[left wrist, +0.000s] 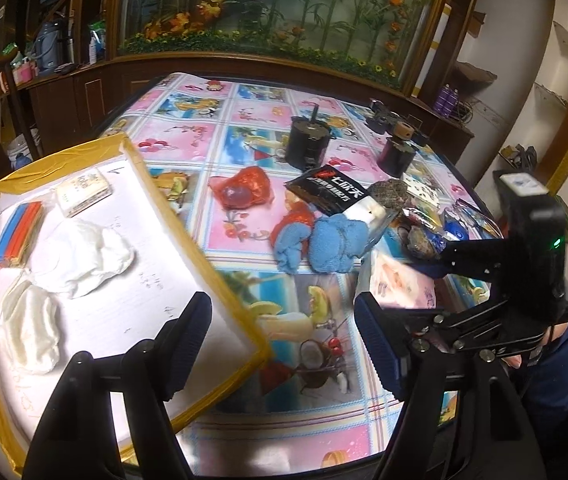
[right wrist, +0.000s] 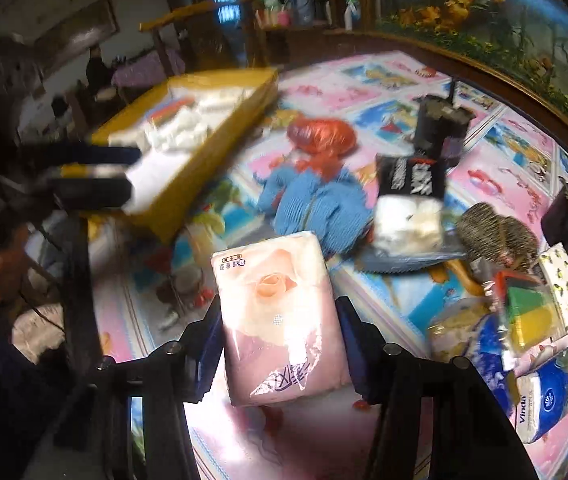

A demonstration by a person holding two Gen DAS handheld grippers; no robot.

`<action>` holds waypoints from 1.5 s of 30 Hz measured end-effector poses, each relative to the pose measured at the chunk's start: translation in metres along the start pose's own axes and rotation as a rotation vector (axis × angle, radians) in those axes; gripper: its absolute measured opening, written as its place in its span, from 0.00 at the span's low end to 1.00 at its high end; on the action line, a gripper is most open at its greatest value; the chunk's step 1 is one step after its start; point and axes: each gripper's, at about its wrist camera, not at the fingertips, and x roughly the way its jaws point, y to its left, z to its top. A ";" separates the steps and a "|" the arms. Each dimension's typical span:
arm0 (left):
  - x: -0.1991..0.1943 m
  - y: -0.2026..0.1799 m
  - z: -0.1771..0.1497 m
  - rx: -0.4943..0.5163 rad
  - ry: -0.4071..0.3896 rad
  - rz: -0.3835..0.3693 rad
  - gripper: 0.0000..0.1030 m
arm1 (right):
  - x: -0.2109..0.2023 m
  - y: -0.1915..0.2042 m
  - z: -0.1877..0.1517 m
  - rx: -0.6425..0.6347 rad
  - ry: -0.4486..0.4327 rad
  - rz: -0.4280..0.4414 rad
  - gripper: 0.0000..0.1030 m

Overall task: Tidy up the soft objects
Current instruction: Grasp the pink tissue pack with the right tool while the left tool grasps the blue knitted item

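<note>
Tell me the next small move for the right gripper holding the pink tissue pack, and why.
Probably carry it left, over the yellow-edged box, and release it there. The right gripper is shut on the pink tissue pack above the table, and the box already holds white cloths and a small tissue pack, with bare floor left near its front. The left gripper is open and empty.

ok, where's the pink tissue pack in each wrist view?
Left wrist: pink tissue pack sits right of centre, partly hidden behind the right gripper that comes in from the right edge.
Right wrist: same pack at bottom centre, clamped between the right gripper's two fingers.
Shared landmark: the blue knitted cloth, just beyond the pack in both views.
</note>
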 end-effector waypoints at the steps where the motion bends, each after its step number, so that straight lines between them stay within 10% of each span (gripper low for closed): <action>1: 0.004 -0.004 0.003 0.009 0.006 -0.010 0.71 | -0.008 -0.007 0.002 0.037 -0.035 0.004 0.56; 11: 0.061 -0.063 0.035 0.184 0.062 -0.040 0.71 | -0.050 -0.088 -0.004 0.466 -0.256 0.050 0.56; 18: 0.110 -0.067 0.046 0.225 0.108 0.075 0.71 | -0.057 -0.089 -0.006 0.473 -0.271 0.051 0.56; 24: 0.090 -0.089 0.029 0.263 0.109 -0.089 0.55 | -0.058 -0.093 -0.008 0.490 -0.271 0.060 0.56; 45: 0.116 -0.071 0.030 0.114 0.093 -0.057 0.37 | -0.055 -0.093 -0.009 0.493 -0.260 0.020 0.56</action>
